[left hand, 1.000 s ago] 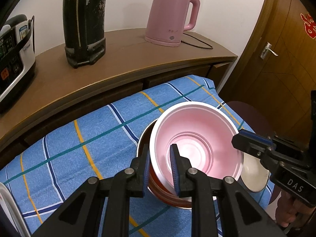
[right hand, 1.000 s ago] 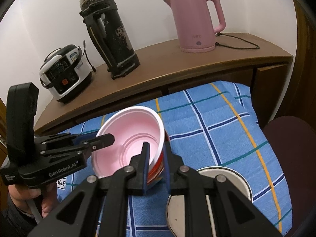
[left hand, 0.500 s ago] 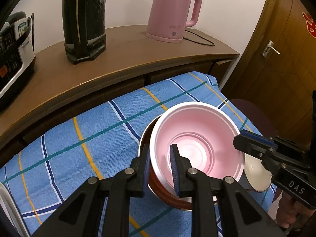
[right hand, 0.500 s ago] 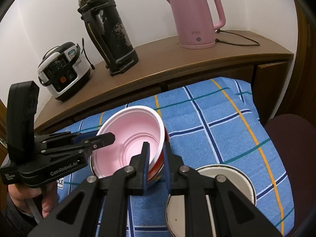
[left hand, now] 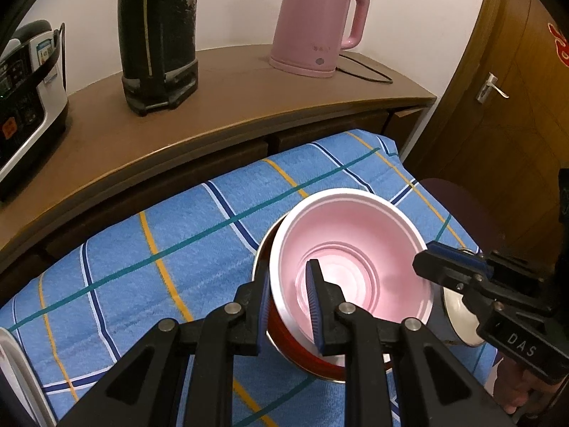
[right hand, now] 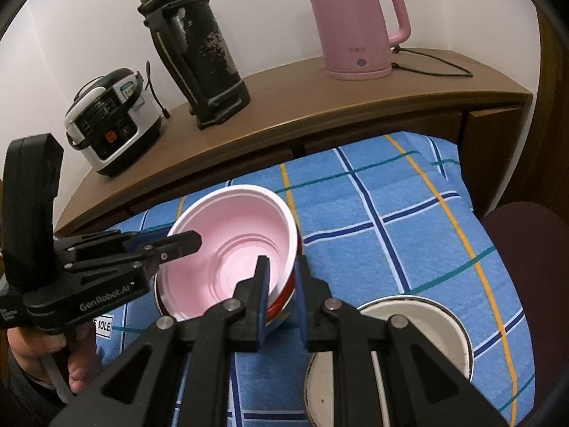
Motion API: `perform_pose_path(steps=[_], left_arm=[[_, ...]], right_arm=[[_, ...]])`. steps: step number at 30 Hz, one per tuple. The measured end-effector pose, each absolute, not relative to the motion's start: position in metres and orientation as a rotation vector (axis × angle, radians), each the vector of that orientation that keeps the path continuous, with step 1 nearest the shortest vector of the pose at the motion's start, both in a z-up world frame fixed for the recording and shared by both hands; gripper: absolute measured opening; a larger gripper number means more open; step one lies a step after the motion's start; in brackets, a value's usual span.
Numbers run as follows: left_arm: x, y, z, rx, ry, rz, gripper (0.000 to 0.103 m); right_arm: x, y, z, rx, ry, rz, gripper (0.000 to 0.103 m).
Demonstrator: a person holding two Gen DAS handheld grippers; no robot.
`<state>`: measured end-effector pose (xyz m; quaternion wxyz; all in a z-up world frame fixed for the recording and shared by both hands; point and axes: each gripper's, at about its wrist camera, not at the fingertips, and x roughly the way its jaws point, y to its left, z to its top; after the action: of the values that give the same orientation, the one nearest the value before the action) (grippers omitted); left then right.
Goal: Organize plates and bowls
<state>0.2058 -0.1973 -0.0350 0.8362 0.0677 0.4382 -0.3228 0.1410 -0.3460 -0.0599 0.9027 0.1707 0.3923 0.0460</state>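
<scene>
A pink bowl sits nested in a red bowl on the blue checked cloth. My left gripper is shut on the near rim, one finger inside the pink bowl and one outside the red wall. In the right wrist view the left gripper reaches in from the left. My right gripper is shut on the opposite rim, with the pink rim and the red wall between its fingers. The right gripper shows at the bowl's right side in the left wrist view. A white enamel bowl lies just right of the stack.
Behind the cloth a wooden counter carries a pink kettle with its cord, a black thermos and a rice cooker. A dark red seat stands at the right, a wooden door beyond. A white rim shows at lower left.
Both grippers keep their hold on the stacked bowls. The views have drifted only slightly.
</scene>
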Motion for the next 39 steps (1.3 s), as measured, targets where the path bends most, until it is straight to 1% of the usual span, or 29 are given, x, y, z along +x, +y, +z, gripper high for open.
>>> perform_pose_path(steps=[23,39], left_arm=[[0.2044,-0.2014,-0.0389,0.164,0.927,-0.685,0.021],[0.2022,-0.2025,-0.0356,0.188,0.895,-0.675,0.022]], right_arm=[[0.1408,-0.3441,-0.0615,0.321,0.809,0.079,0.015],[0.1418,-0.3419,-0.0617,0.305,0.811,0.072,0.016]])
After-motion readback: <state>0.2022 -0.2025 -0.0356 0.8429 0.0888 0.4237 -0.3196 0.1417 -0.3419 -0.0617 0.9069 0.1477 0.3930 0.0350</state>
